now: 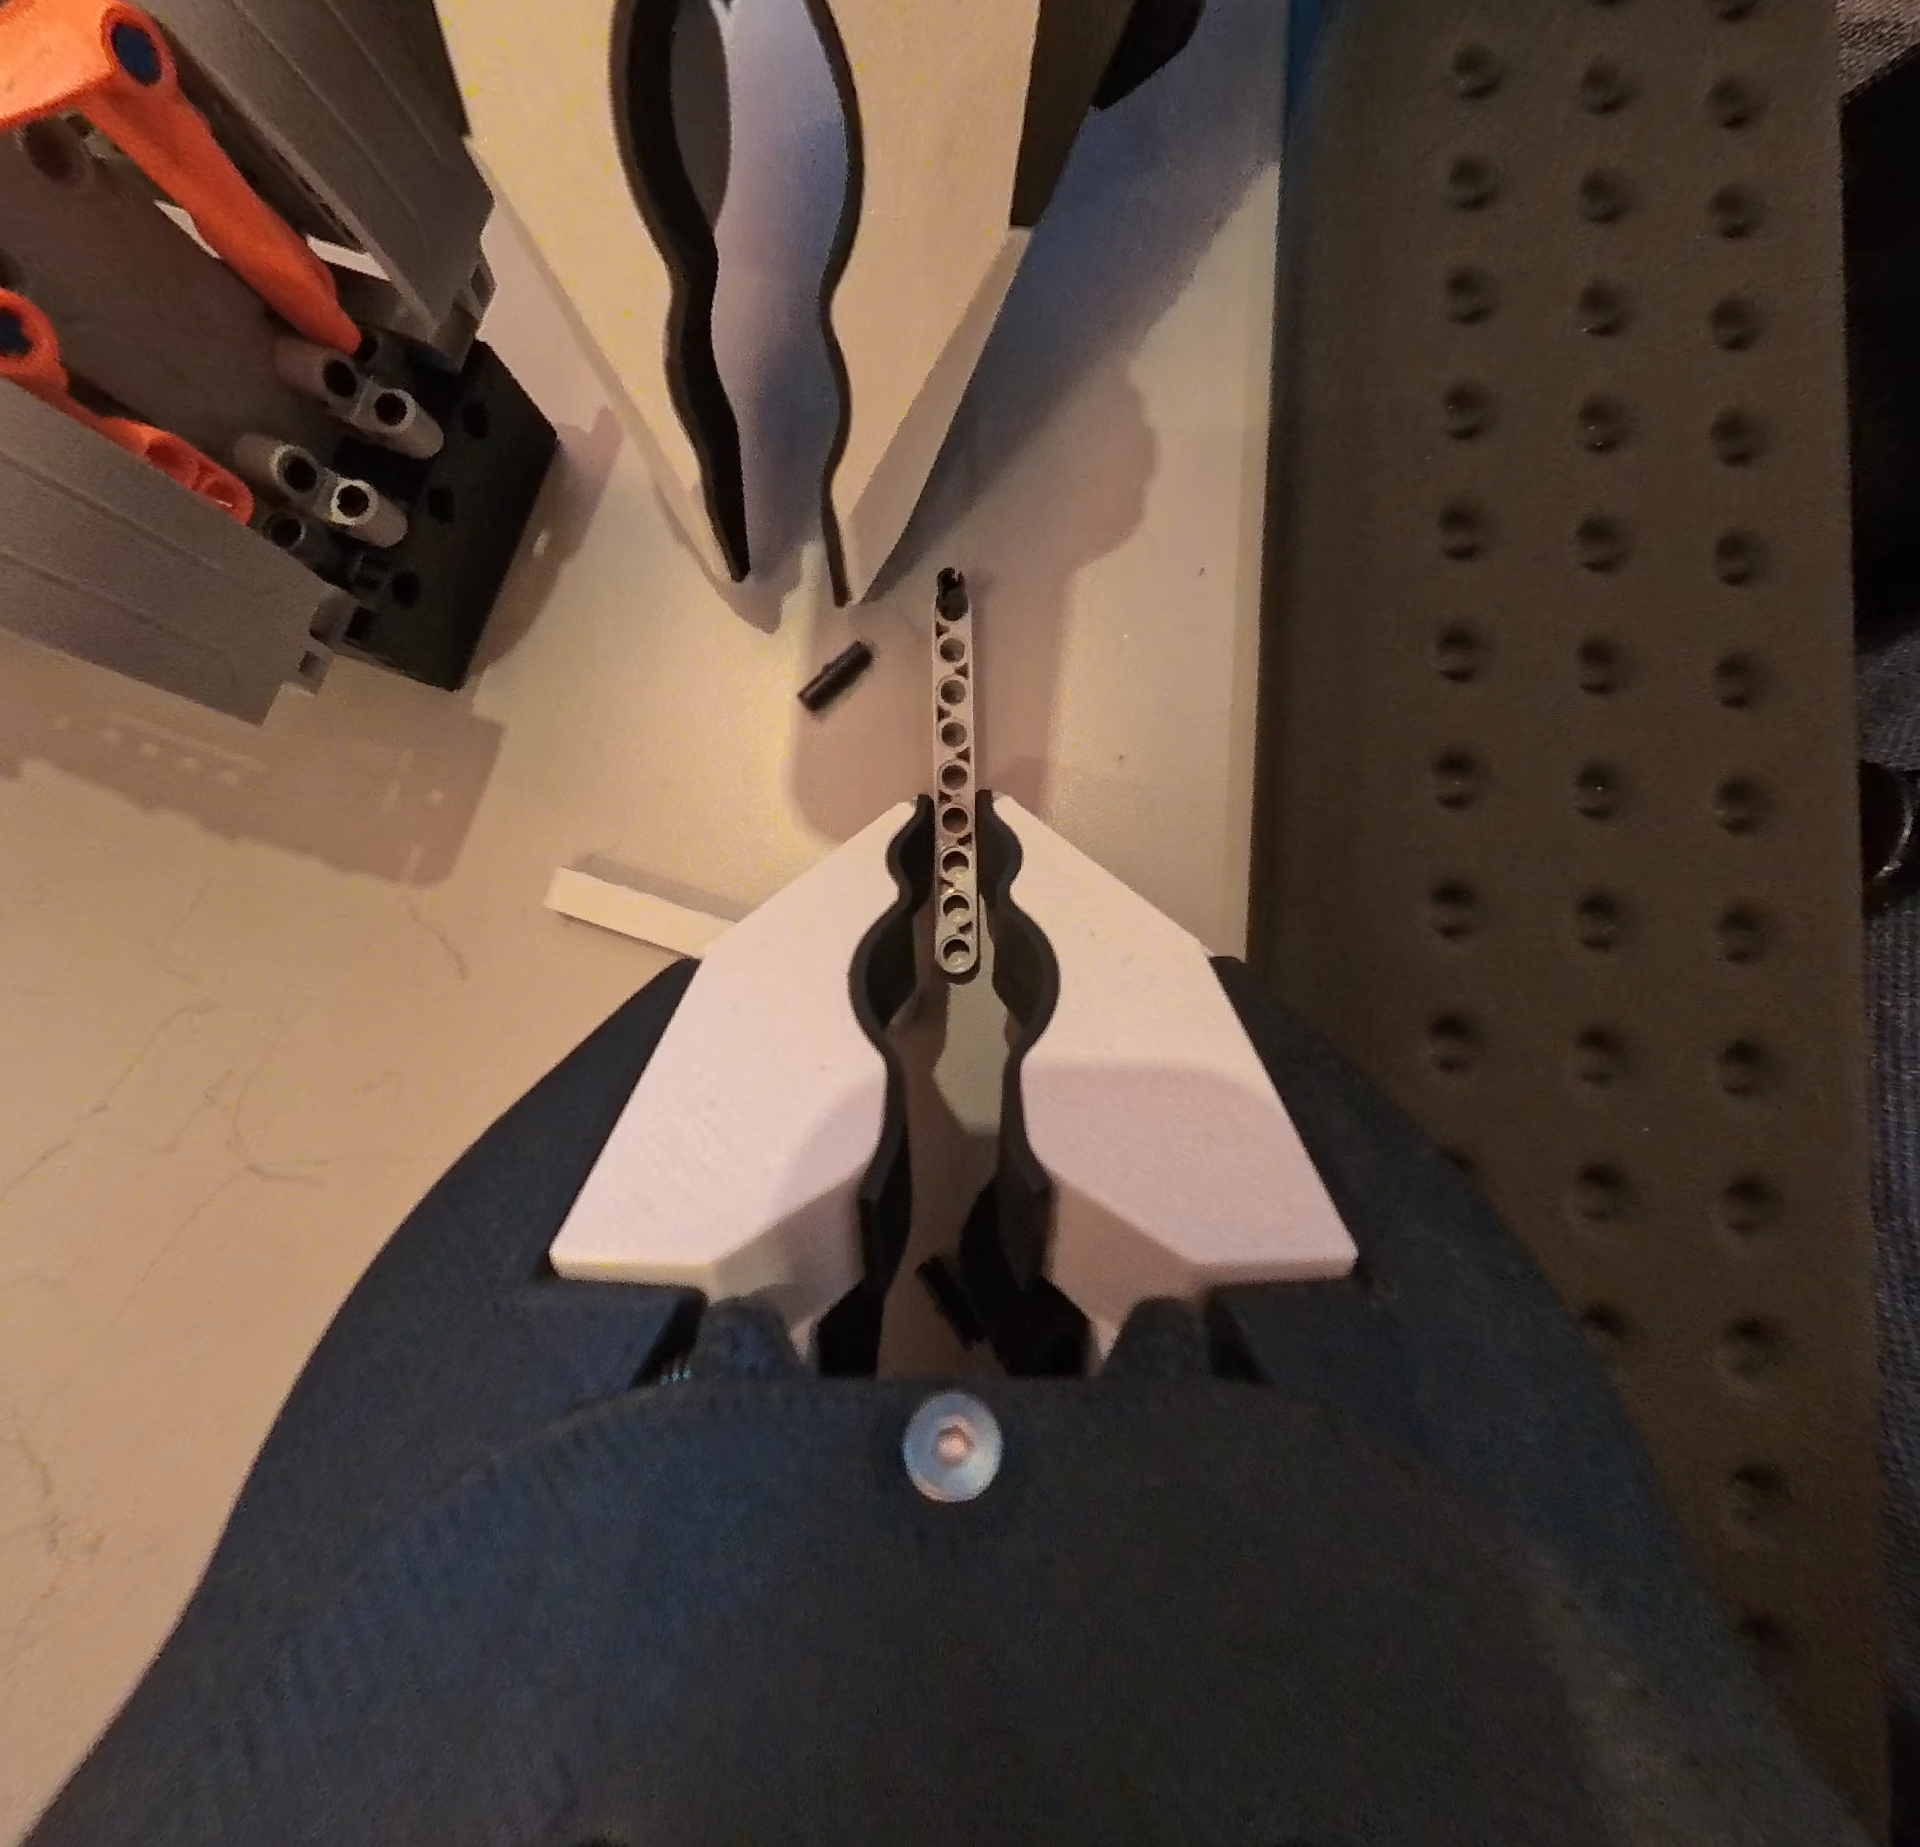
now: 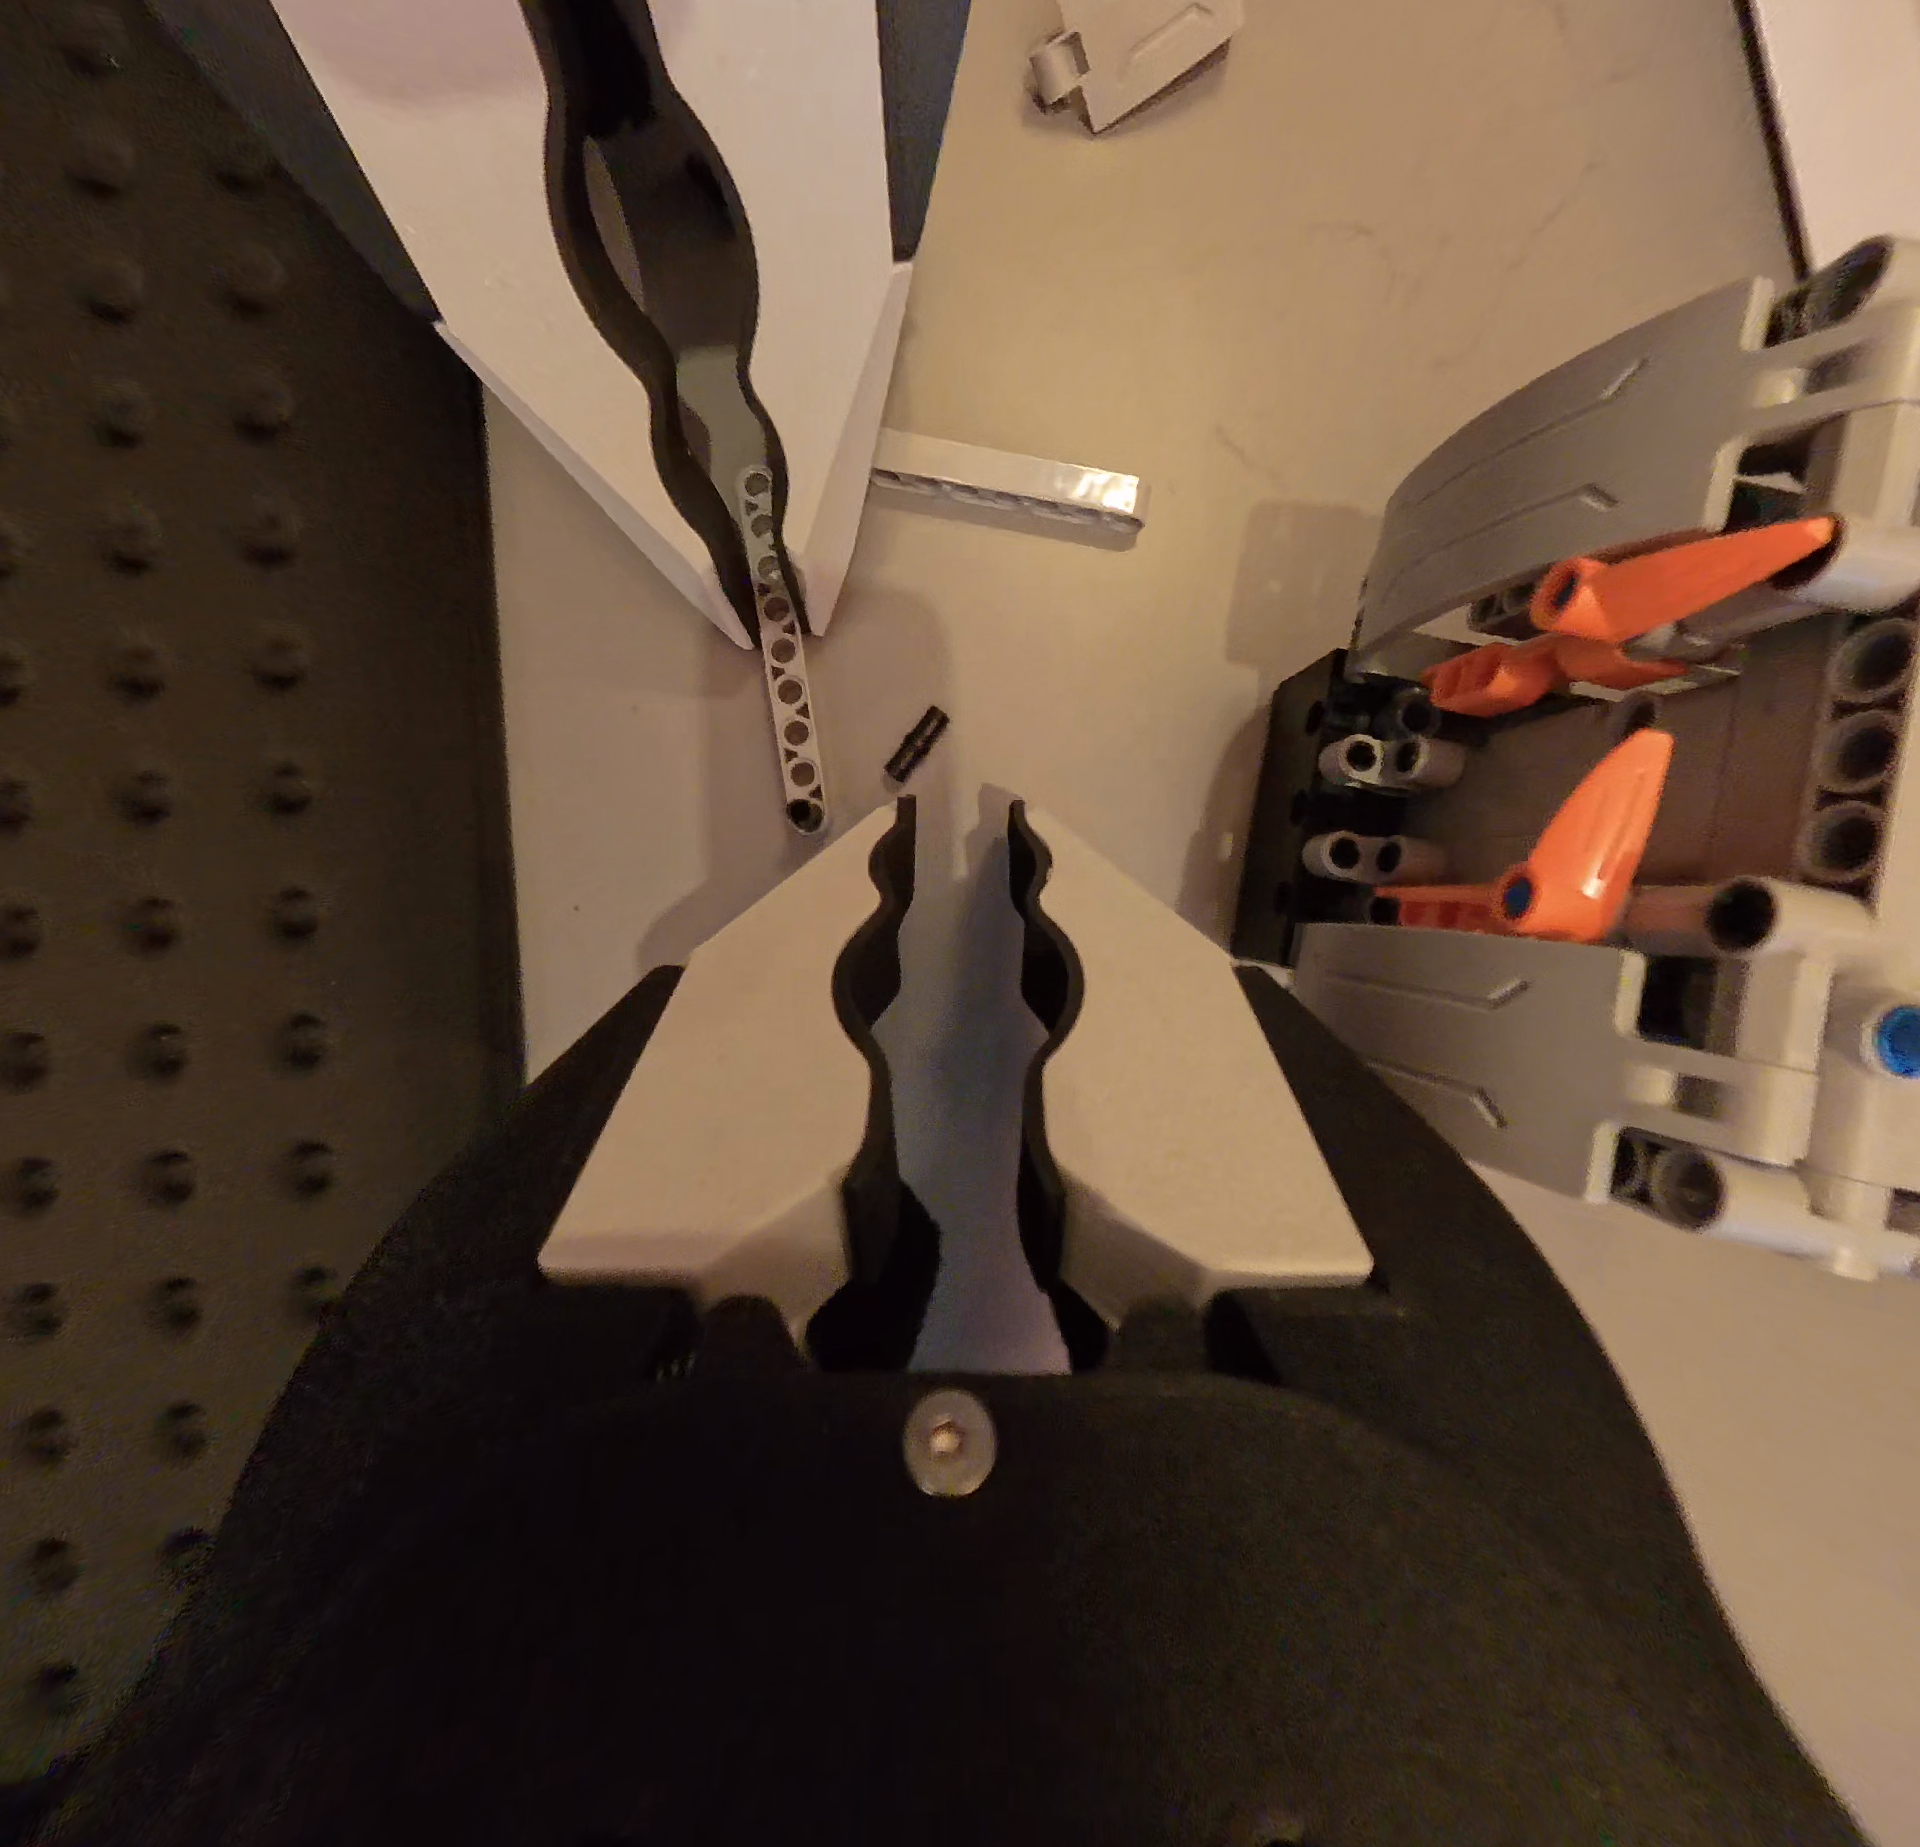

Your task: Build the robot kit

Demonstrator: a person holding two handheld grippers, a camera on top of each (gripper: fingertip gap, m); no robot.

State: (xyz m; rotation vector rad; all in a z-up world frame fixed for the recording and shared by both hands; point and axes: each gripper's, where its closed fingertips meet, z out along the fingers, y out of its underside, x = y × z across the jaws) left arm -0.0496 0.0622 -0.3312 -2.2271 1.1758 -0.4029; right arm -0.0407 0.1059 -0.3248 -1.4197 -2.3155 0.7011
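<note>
Two tongs, left tongs [image 1: 958, 810] clamping grey holed beam [image 1: 957, 758], right tongs [image 2: 961, 810] parted, empty.

My right gripper [image 2: 958, 810] has bare desk [image 2: 1195, 343] ahead; the grey-and-orange brick model [image 2: 1621, 810] blocks its right, the studded dark mat [image 2: 208, 758] its left.

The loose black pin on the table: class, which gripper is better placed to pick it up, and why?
Right. The right gripper is open and empty, its fingers just short of the black pin. The left gripper is shut on the grey beam.
</note>
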